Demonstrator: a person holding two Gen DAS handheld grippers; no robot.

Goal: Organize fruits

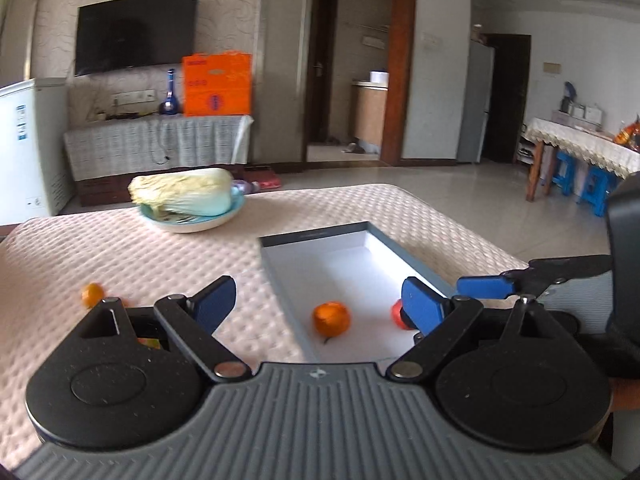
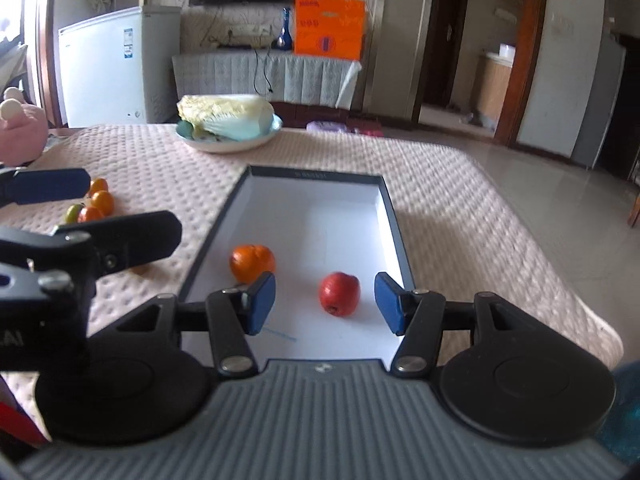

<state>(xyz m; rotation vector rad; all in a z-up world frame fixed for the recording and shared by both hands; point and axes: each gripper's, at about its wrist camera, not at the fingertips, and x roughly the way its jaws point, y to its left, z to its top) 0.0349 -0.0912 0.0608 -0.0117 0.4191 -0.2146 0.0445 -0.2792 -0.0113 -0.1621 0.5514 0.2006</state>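
Bench, quilted cover, fills middle of frame. Tray at centre serves as collection spot: orange and red fruit inside. Small fruits loose at left, probably next. Left claw released, empty. Right claw released, empty, over tray.

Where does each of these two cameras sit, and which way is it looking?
Left wrist: rides the left tongs, open, looking along the table over the orange in the box; right tongs intrude at right.
Right wrist: rides the right tongs, open around the red fruit; left tongs intrude at left.
Shared: box, orange, cabbage plate.
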